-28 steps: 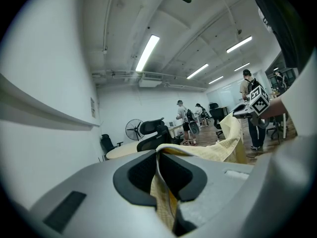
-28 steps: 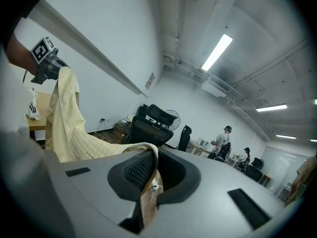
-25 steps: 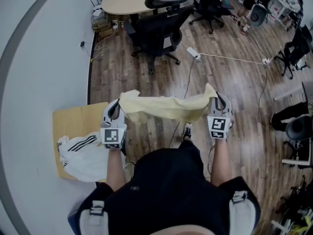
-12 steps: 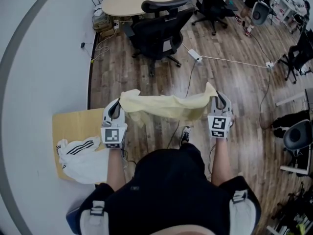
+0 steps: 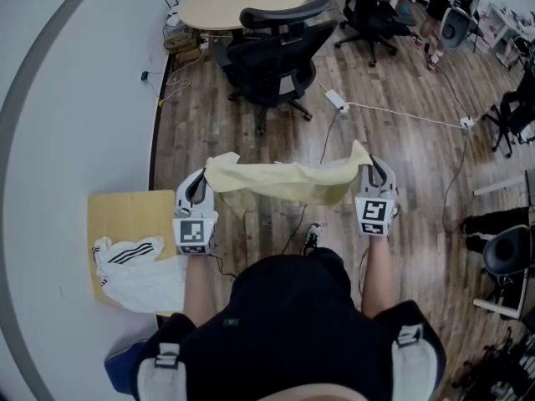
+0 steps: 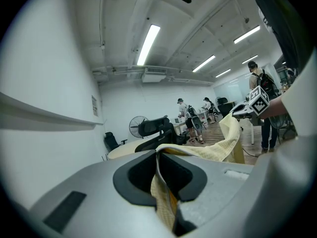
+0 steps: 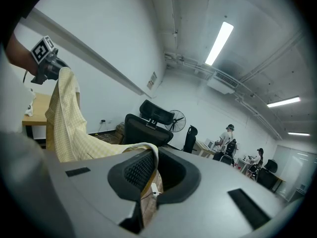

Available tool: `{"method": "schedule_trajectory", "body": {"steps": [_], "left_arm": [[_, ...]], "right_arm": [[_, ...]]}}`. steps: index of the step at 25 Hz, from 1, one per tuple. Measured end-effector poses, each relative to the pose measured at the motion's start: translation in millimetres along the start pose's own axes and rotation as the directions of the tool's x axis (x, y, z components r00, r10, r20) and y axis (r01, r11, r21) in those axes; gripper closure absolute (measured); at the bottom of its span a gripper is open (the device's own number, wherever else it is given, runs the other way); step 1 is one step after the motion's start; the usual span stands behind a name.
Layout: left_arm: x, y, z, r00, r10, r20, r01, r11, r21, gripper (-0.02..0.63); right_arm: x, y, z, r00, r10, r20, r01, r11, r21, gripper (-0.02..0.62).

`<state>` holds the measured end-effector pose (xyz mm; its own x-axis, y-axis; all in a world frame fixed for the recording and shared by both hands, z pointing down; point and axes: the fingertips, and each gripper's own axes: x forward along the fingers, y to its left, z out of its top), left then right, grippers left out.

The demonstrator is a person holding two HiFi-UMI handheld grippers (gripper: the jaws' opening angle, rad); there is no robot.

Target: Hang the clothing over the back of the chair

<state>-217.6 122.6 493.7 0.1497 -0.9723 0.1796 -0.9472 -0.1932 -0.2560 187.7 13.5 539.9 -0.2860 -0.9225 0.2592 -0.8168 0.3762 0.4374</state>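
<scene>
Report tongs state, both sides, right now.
Left tongs: closed, holding one end of the yellow garment.
Right tongs: closed, holding the yellow garment's other end.

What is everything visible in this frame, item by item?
yellow garment: one, pale yellow, stretched between both tools
office chair: one nearby, black, straight ahead
round table: one, beige, behind that chair
white garment: one, white with black stripes, on the side table
side table: one, light wood, far left
power strip: one, white, right of the chair
left tool: one, grey, shut on the garment's left end
right tool: one, grey, shut on its right end
</scene>
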Motion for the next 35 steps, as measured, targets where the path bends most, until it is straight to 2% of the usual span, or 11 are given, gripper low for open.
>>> {"method": "schedule_trajectory", "body": {"steps": [12, 35], "left_arm": [[36.1, -24.9, 17.6, 0.999, 0.042, -0.022, -0.041, 0.999, 0.018, 0.588], [97.2, -68.6, 47.6, 0.995, 0.094, -0.015, -0.094, 0.995, 0.019, 0.588]], "right_arm": [[39.6, -42.1, -4.9, 0.997, 0.05, 0.057, -0.05, 0.999, -0.006, 0.592], [86.7, -112.6, -28.6, 0.993, 0.09, 0.081, -0.091, 0.996, 0.003, 0.591]]}}
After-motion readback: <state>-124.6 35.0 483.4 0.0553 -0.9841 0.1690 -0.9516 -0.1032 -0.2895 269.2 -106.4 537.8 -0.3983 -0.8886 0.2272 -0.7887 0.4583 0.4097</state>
